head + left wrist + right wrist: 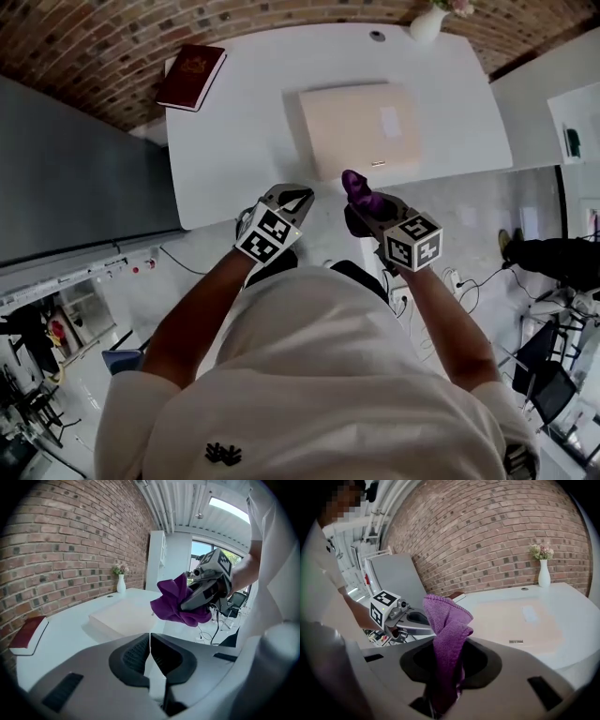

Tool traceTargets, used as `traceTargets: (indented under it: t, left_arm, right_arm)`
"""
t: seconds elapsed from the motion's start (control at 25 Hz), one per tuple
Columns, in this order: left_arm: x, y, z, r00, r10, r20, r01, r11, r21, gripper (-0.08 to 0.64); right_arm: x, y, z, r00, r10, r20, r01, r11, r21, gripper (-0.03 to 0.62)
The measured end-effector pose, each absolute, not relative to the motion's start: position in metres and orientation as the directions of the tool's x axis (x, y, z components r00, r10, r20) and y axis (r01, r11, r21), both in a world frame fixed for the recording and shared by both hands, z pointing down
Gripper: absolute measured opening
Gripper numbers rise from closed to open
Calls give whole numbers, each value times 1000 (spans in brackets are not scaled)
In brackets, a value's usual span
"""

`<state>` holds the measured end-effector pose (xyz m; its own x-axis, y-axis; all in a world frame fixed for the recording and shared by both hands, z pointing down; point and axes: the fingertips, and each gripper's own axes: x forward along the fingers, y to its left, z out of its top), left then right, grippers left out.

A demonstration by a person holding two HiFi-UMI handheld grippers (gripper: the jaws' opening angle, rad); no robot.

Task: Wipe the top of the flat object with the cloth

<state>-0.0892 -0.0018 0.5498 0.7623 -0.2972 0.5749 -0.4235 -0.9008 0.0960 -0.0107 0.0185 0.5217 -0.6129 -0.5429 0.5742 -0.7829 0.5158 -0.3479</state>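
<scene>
Flat object (pixel 361 127): lying flat on the white bench (pixel 234 141), close to the front edge, longer side running left to right in the head view.
Direction: straight ahead of the right gripper (pixel 367 208), across the bench edge; neither gripper over the top yet.
Nearer hand: the right, near the front edge of the flat object; left gripper (pixel 150 654) just beside it, further left.
Right fingers: clamped on the purple cloth (pixel 447 634), a loose bunch standing out past the tips.
Left fingers (pixel 135 654): pressed together, a hairline slit, nothing between.
Cloth to top: apart, no contact.
Next, by the look of it: forward and down, bunch onto the near edge, then a sweep along the long side.
Risk: short tuft past the tips, so hard fingers could scrape the surface.
</scene>
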Motion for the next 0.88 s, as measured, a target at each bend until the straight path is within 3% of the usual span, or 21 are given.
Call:
traceTargets:
  t: [0.4, 0.88]
  left_arm:
    - [-60, -61, 604, 758, -193, 624, -305, -949, 77, 26]
    - [-44, -64, 629, 705, -165, 690, -309, -947, 90, 26]
  right_arm:
    - [-41, -62, 559, -620, -495, 608, -774, 510, -375, 135]
    - [-44, -91, 603, -709, -332, 622, -677, 566, -469, 133]
